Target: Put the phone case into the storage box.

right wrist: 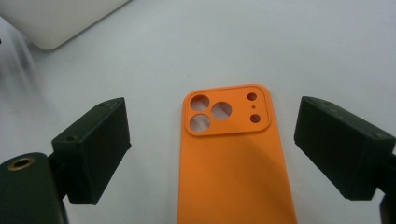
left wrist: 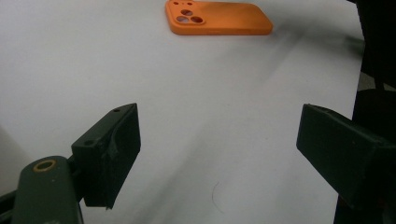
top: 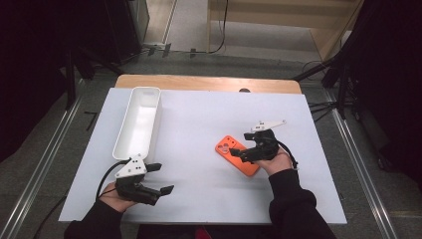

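Orange and matte, the phone case (right wrist: 233, 154) lies flat at centre frame on the white counter (top: 199, 129), camera cutouts up; the right claw (right wrist: 212, 149) straddles it open, untouching. The left claw (left wrist: 219, 154) gapes open.

Bright, even overhead light; soft shadows, dark surroundings, mild blur.

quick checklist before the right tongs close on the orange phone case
1. Right tongs open: ok, jaws stand wide.
2. Orange phone case centred between the jaws: ok.
3. Case lying flat on the white table, camera cutouts up: ok.
4. Jaws low enough to catch the case's edges: cannot tell.
5. Left tongs apart from the case: ok, open near the table's front edge.
6. White bin free to receive: ok.
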`<state>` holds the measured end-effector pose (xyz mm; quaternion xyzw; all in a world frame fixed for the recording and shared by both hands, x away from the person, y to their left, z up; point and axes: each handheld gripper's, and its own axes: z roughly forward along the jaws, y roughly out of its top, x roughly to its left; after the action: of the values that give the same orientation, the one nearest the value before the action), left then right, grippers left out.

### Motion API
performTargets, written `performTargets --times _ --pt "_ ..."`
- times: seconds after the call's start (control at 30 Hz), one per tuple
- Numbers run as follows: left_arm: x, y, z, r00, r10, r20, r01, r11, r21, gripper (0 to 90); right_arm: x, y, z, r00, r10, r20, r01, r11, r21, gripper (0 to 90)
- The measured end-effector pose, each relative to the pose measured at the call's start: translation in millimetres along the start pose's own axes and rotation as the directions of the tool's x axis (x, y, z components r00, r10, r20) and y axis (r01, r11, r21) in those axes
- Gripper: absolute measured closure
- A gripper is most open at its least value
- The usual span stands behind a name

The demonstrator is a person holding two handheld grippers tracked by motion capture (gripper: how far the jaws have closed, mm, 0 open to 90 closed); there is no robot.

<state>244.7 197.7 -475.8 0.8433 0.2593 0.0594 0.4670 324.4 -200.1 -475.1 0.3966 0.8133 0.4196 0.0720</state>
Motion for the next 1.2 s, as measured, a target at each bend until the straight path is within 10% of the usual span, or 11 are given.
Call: performTargets --times 1.2 --pt "0.2 0.2 -0.4 1.0 0.0 0.002 0.0 1.0 -0.002 13.7 -4.1 -9.1 11.0 0.9996 0.003 0.029 -0.007 0.9935 0.114 9.8"
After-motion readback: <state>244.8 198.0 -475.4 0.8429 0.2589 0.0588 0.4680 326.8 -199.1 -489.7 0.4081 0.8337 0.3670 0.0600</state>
